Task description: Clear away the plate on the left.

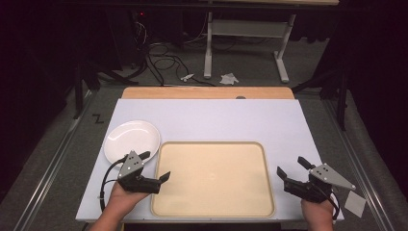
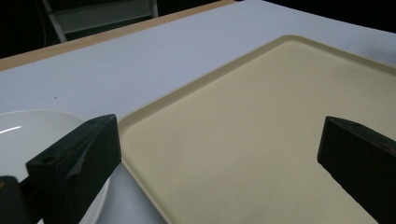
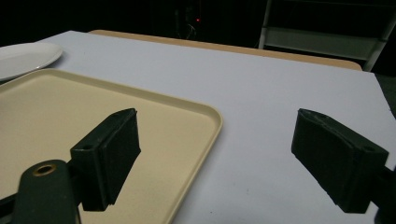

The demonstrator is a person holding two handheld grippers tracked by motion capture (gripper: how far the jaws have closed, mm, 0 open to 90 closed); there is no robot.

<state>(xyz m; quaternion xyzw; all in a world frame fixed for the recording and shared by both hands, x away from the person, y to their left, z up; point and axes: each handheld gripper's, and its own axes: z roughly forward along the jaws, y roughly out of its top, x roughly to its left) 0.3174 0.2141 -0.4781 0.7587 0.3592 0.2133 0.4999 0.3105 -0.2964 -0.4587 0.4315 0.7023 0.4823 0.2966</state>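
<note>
White plate [image 1: 132, 140] lies just beyond the tray's [image 1: 260, 202] far-left corner, nearest the left gripper [image 1: 155, 166]; both grippers' jaws gape wide, empty.

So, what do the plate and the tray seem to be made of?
The plate looks like glazed ceramic, or perhaps melamine: plain white, glossy, with a bright streak of reflected light in the left gripper view. The tray seems to be moulded plastic: beige, matt, faintly speckled, with rounded corners and a raised rolled rim. The pictures alone cannot settle either.
</note>
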